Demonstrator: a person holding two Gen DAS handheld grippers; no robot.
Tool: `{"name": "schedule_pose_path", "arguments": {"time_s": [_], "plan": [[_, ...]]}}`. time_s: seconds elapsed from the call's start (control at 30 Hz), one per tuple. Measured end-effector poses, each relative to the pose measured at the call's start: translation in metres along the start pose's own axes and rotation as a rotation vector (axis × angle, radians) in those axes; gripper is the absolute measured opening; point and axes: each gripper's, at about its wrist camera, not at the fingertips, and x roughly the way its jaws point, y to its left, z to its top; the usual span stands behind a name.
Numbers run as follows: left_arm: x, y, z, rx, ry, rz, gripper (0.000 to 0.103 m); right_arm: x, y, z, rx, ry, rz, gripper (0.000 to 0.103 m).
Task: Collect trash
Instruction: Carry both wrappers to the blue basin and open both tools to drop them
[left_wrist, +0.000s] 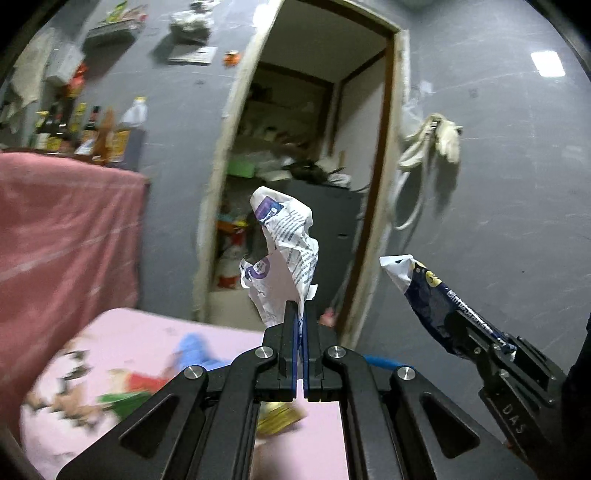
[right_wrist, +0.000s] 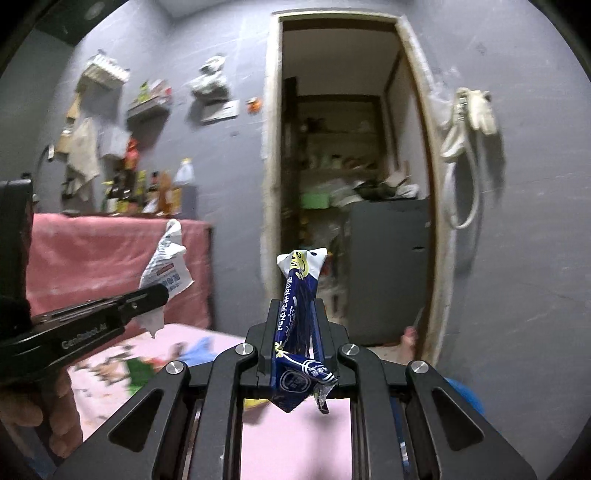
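The left hand-held gripper (left_wrist: 302, 314) has its jaws pressed together on the bottom edge of a crumpled white wrapper (left_wrist: 282, 254) with purple print, which stands up above the fingertips in front of the open doorway (left_wrist: 388, 110). The right hand-held gripper (right_wrist: 295, 314) pinches a dark blue wrapper (right_wrist: 295, 317) lengthwise; its white, yellow-printed end pokes up past the fingers and its crushed lower end hangs under them. In the left view the blue wrapper (left_wrist: 436, 302) and right hand-held gripper (left_wrist: 476, 343) sit well to the right of the white one. In the right view the left hand-held gripper (right_wrist: 147, 299) and white wrapper (right_wrist: 166, 266) show at left, before a red cloth (right_wrist: 110, 258). Both are held in the air above a pink bedsheet (left_wrist: 147, 339) with blurred cartoon prints. A grey wall (left_wrist: 498, 147) is behind.
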Motion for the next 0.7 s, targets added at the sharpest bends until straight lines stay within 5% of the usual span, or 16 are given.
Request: {"name": "schedule_pose_path", "arguments": {"time_s": [0.37,0.7], "plan": [[0.114,-0.084,-0.002,-0.004,0.013,-0.15,0.0,0.037,-0.119,0.003,0.034,-0.061,-0.18,0.013],[0.188,-0.122,-0.025,-0.022,0.13,-0.167,0.0,0.067,-0.181,-0.031,0.153,0.034,-0.238,0.013]]}}
